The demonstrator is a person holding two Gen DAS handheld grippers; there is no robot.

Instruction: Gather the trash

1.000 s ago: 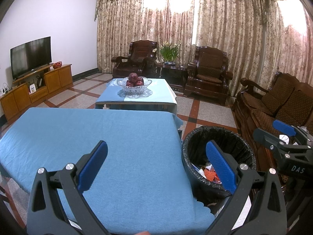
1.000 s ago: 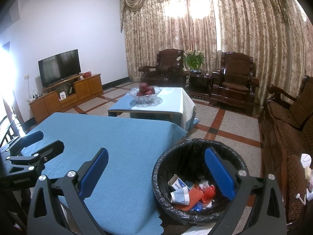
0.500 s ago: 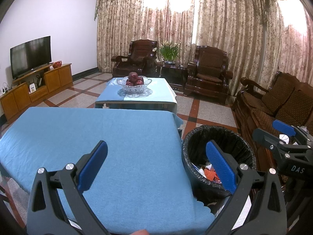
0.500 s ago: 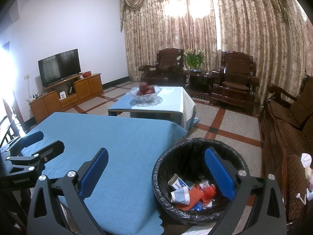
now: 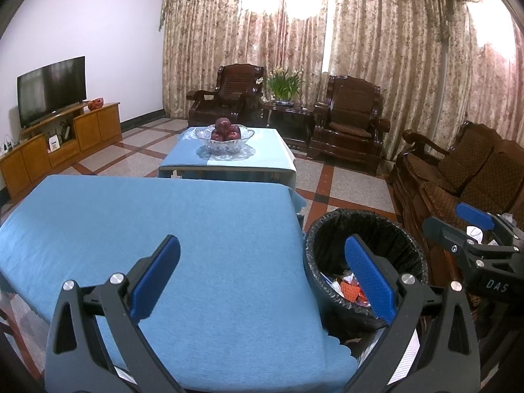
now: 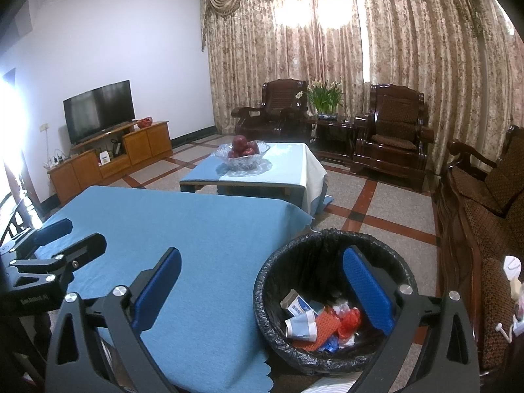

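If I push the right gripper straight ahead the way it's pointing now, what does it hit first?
Probably the near table's blue cloth or the near rim of the black-lined trash bin: the open right gripper points between them, over the table's corner. Depth is unclear, so I can't say which.

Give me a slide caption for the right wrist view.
Open right gripper above a lined trash bin holding collected litter.
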